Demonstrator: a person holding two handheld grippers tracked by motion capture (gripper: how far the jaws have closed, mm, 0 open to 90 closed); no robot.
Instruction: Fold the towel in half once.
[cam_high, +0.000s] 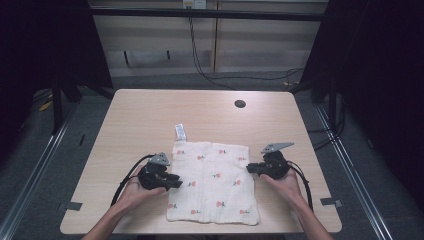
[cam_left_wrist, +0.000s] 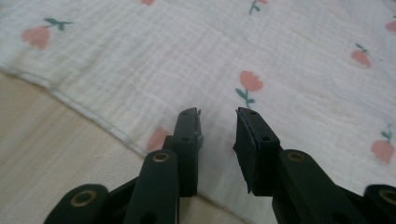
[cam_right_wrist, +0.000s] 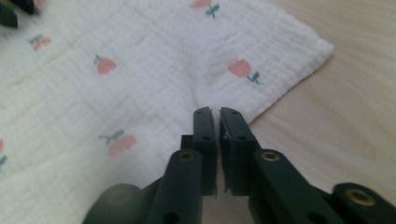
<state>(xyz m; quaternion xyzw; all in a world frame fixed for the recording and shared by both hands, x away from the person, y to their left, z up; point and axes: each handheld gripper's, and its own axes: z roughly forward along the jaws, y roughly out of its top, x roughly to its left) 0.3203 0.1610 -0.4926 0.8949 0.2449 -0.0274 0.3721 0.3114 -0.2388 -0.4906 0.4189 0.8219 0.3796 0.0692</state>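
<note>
A white muslin cloth (cam_high: 215, 180) printed with small pink flowers lies flat on the wooden table (cam_high: 150, 115), a white label (cam_high: 180, 132) sticking out at its far left corner. My left gripper (cam_high: 176, 182) lies low at the cloth's left edge. In the left gripper view its jaws (cam_left_wrist: 218, 114) stand open over the cloth (cam_left_wrist: 187, 56), with nothing between them. My right gripper (cam_high: 250, 168) sits at the cloth's right edge. In the right gripper view its jaws (cam_right_wrist: 216, 112) show only a thin slit, tips at the hem of the cloth (cam_right_wrist: 140, 70), no fabric seen between them.
A round cable hole (cam_high: 240, 104) sits in the table's far right part. Bare wood surrounds the cloth on every side. Black cables trail from both grippers toward the near edge. Dark curtains and floor rails flank the table.
</note>
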